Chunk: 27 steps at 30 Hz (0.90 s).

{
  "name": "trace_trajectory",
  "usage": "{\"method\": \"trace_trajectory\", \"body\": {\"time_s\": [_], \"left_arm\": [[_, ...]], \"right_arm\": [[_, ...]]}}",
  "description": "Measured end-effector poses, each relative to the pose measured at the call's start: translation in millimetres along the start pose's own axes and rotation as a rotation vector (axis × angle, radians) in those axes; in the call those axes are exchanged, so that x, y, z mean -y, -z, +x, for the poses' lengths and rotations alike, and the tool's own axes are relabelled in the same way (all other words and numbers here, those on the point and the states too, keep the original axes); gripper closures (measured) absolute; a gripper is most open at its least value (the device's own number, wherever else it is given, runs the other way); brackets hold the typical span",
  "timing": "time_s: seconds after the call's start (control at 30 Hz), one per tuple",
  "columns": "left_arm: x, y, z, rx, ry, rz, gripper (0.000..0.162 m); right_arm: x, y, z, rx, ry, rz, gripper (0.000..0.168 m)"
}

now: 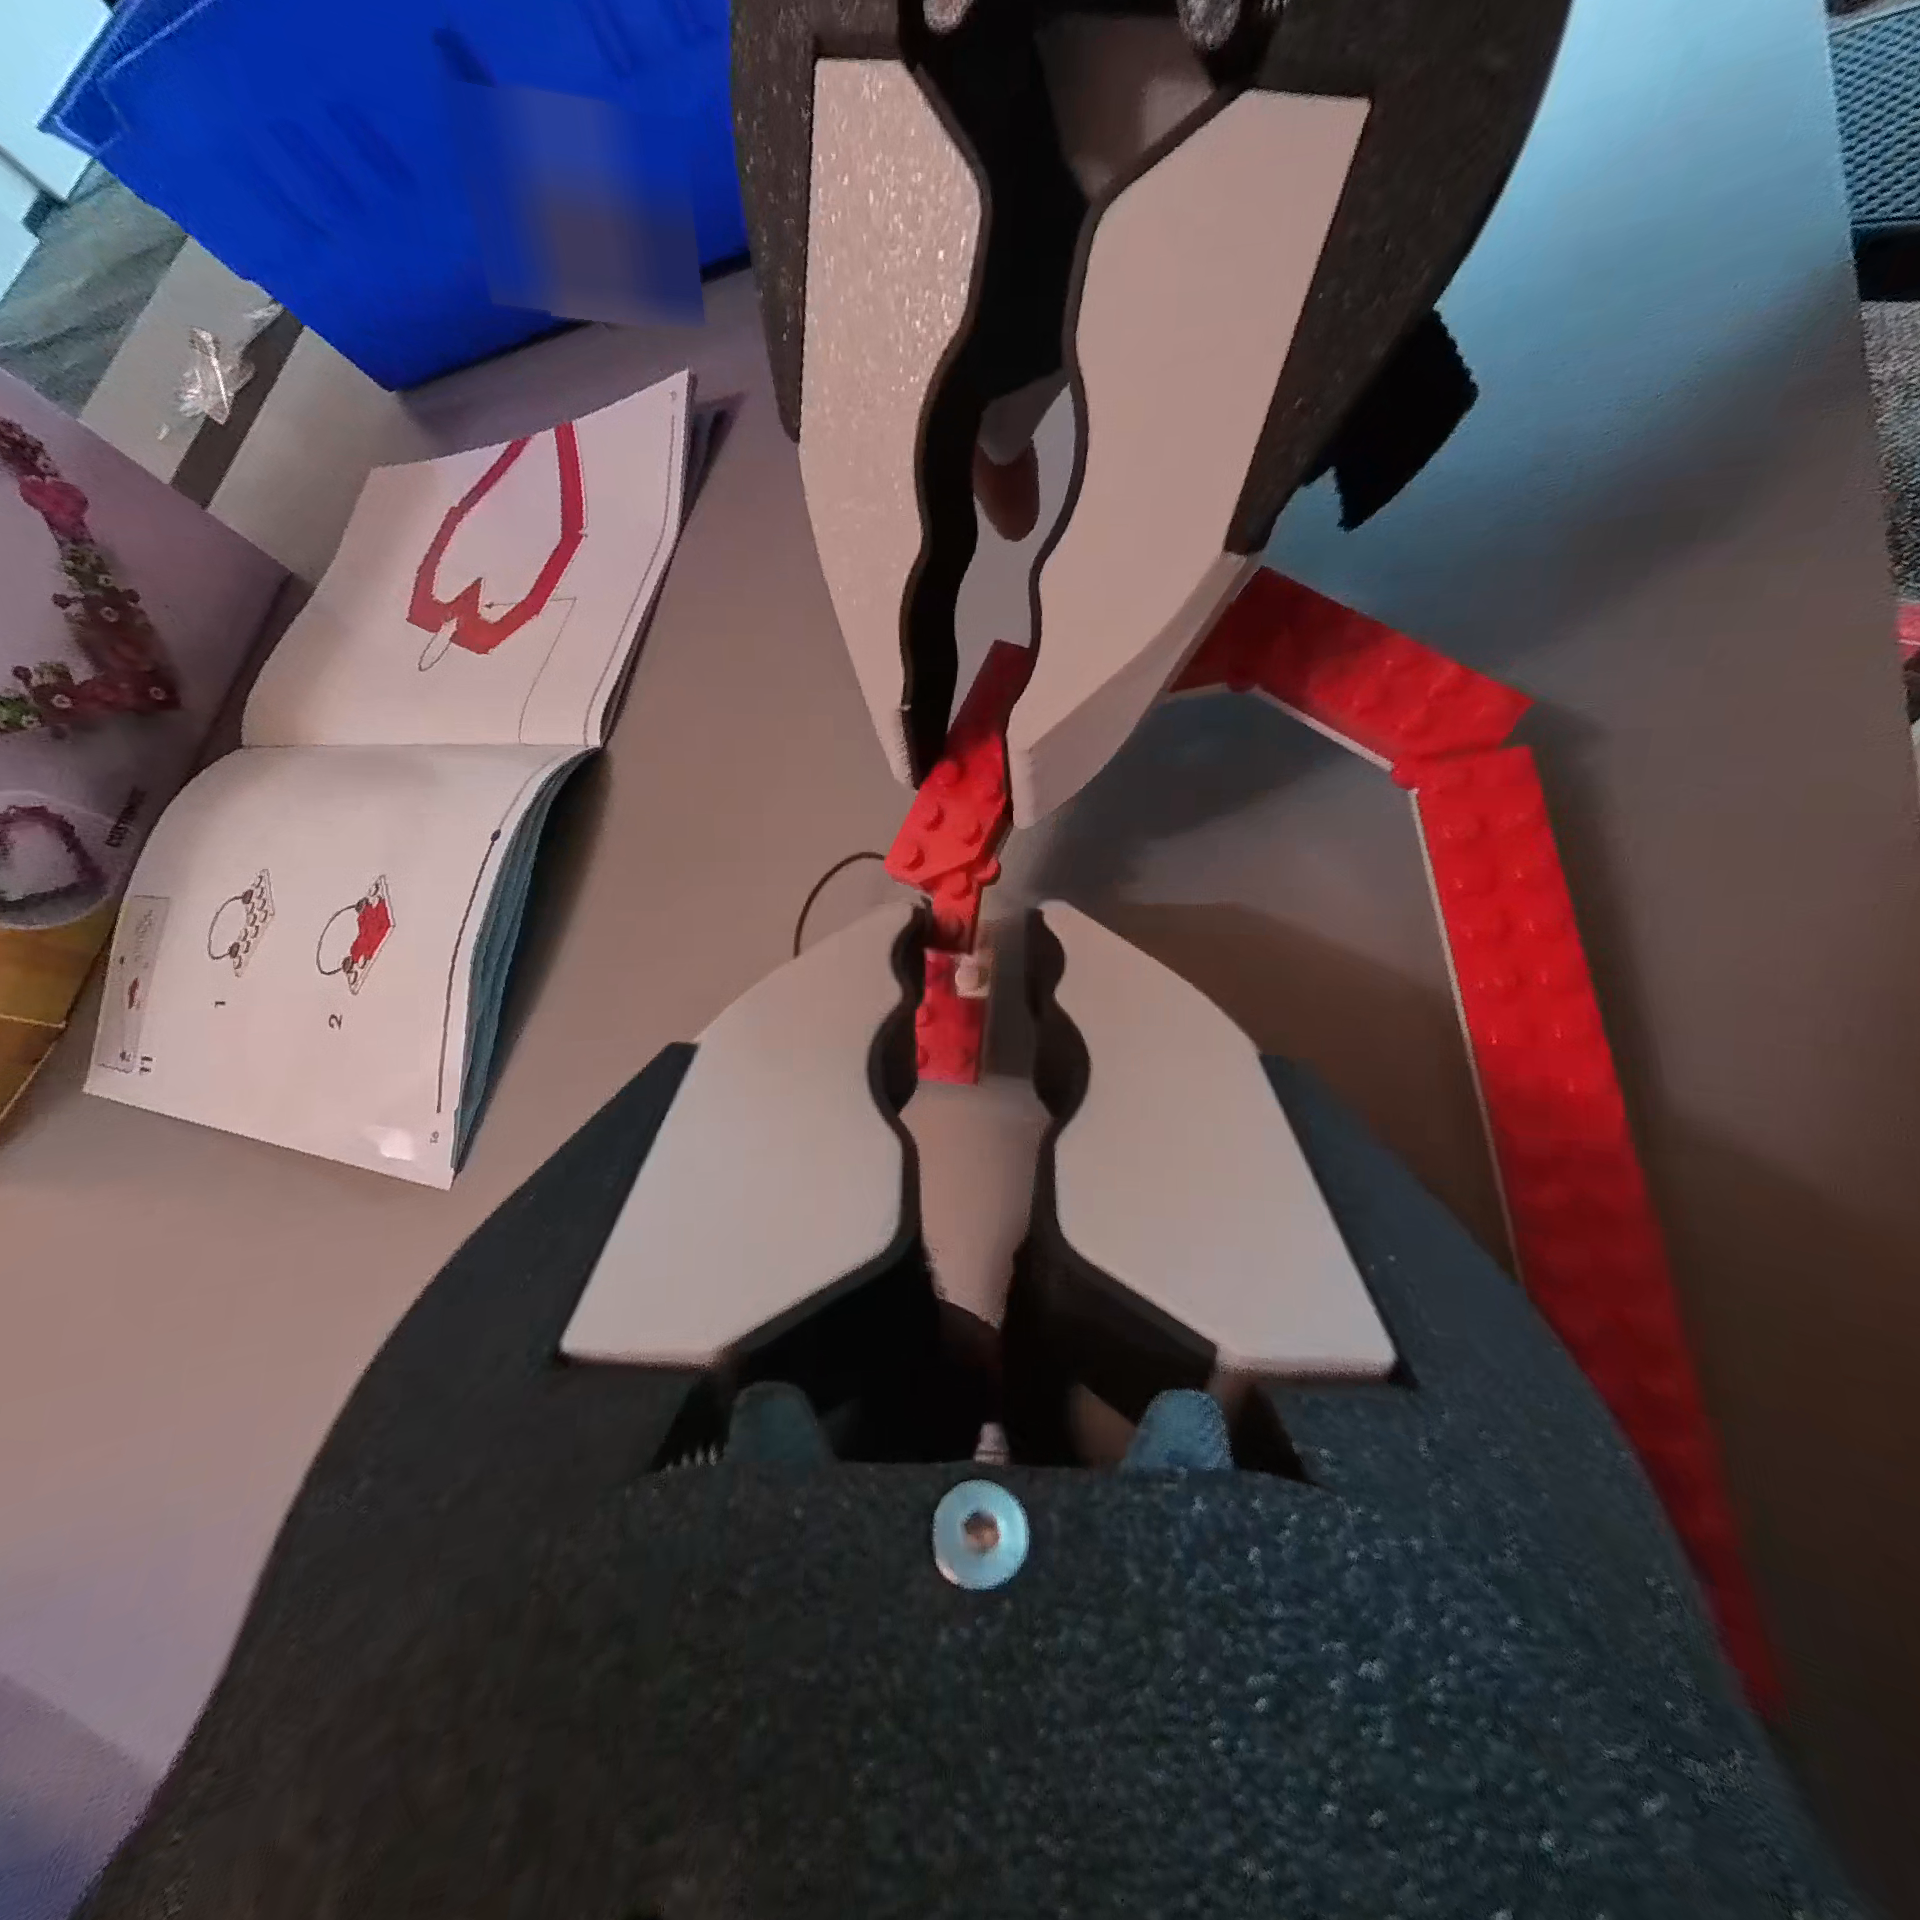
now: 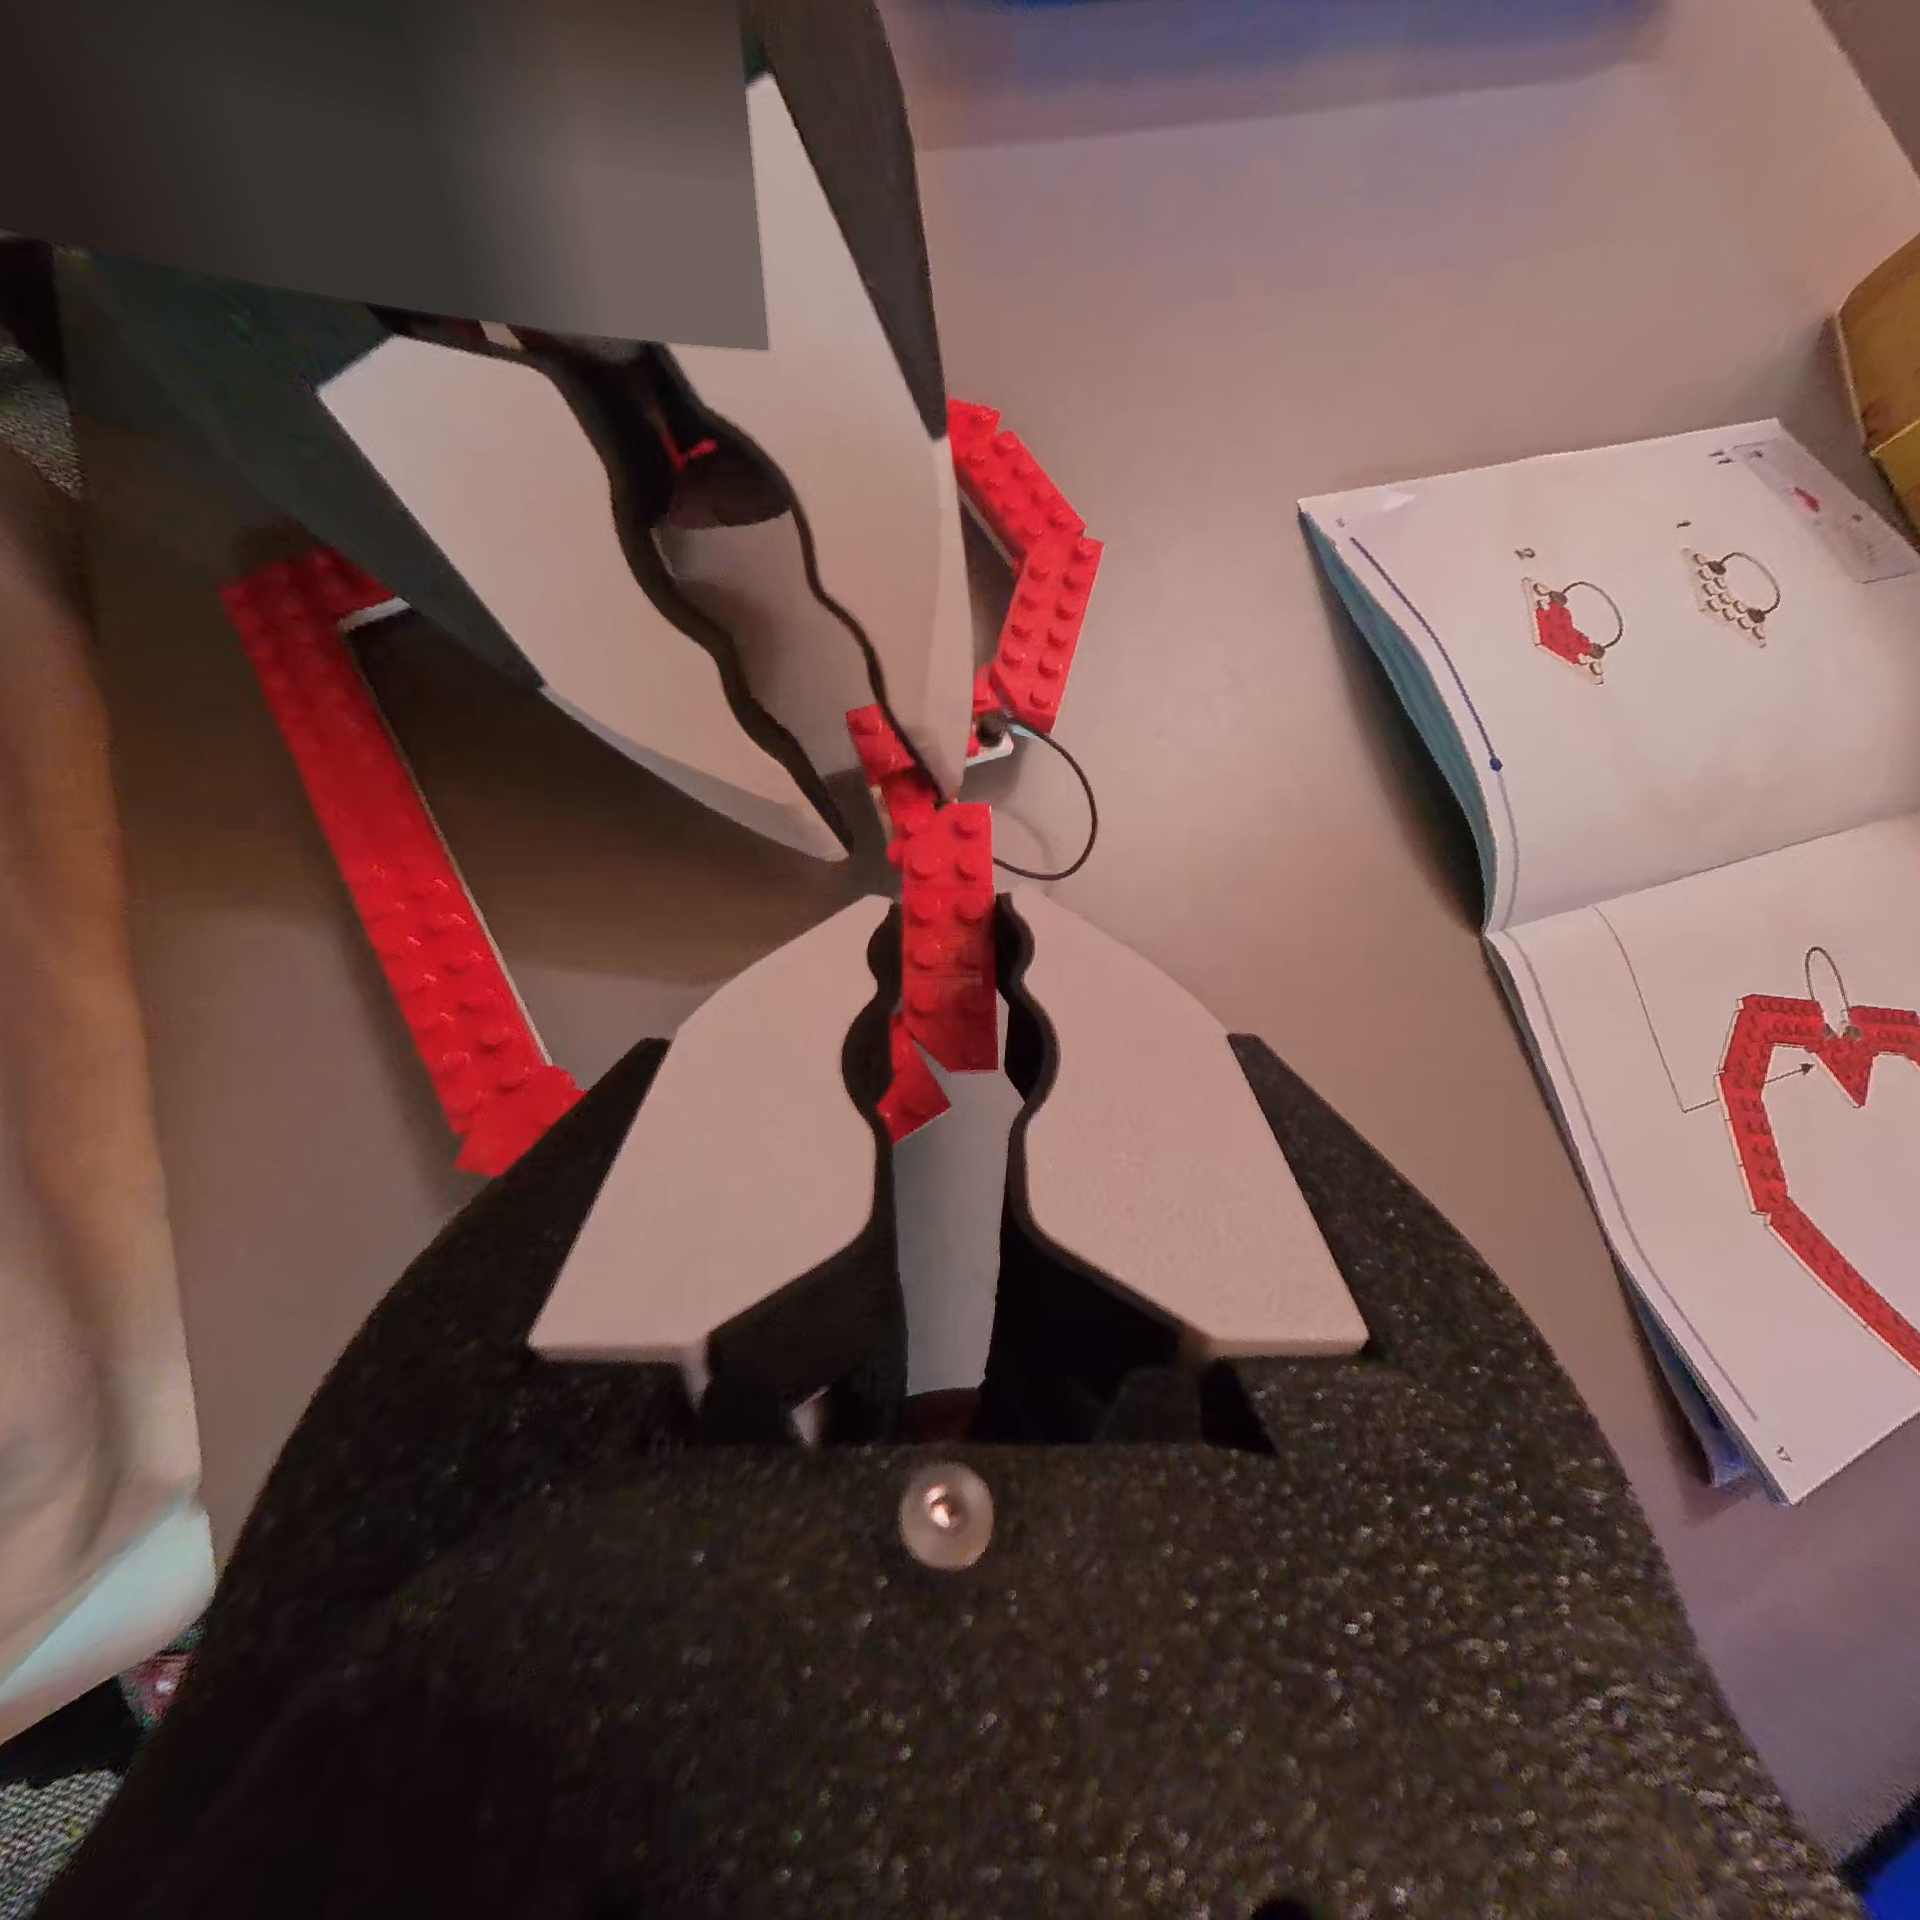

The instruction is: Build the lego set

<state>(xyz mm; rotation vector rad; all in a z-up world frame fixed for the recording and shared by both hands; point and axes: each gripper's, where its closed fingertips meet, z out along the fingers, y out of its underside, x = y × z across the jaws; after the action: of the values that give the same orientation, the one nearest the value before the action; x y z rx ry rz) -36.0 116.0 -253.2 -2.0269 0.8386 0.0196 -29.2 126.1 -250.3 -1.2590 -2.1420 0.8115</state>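
A red lego heart frame lies on the grey table; its long side [image 1: 1548, 1039] runs at the right in the left wrist view, and its side [image 2: 384, 831] and top corner [image 2: 1039, 582] show in the right wrist view. My left gripper [image 1: 977, 920] is shut on a small red piece [image 1: 951, 1013] with a white part and a thin black loop [image 2: 1081, 810]. My right gripper [image 2: 945, 909] is shut on a red plate [image 2: 945, 956] at the frame's end. The two grippers meet tip to tip, and the small piece touches the plate. The right gripper [image 1: 971, 795] comes in from above in the left view.
An open instruction booklet [image 1: 416, 727] lies beside the work, also in the right wrist view [image 2: 1662, 831]. A blue bin [image 1: 364, 187] stands behind it. A printed box [image 1: 62, 623] sits at the far left. A yellow-brown box edge [image 2: 1881, 364] shows at the right. Both grippers' tips are close together, under 4 cm apart.
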Motion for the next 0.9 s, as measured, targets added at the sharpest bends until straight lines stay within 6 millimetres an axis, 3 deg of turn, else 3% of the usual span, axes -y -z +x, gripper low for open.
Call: {"method": "trace_trajectory", "body": {"time_s": [0.07,0.3,0.53,0.73,0.83,0.9], "left_arm": [[0,-2,-5,0.040,0.001,-0.005,0.153],[-2,-2,-13,0.150,0.148,-0.044,0.154],[-7,-6,-6,0.179,0.266,-0.088,0.154],[-11,-6,-3,0.172,0.248,-0.128,0.154],[-6,4,-7,0.118,0.179,-0.072,0.146],[-15,18,-17,0.074,0.141,-0.069,0.147]], "right_arm": [[-1,0,0,-0.008,-0.019,-0.003,0.152],[0,-1,7,-0.077,-0.180,0.032,0.152],[-7,-5,4,-0.076,-0.251,0.010,0.152],[-10,-8,0,-0.083,-0.275,0.001,0.151],[-9,-7,-1,-0.077,-0.286,0.028,0.152],[-12,-7,0,-0.094,-0.290,0.014,0.152]]}}
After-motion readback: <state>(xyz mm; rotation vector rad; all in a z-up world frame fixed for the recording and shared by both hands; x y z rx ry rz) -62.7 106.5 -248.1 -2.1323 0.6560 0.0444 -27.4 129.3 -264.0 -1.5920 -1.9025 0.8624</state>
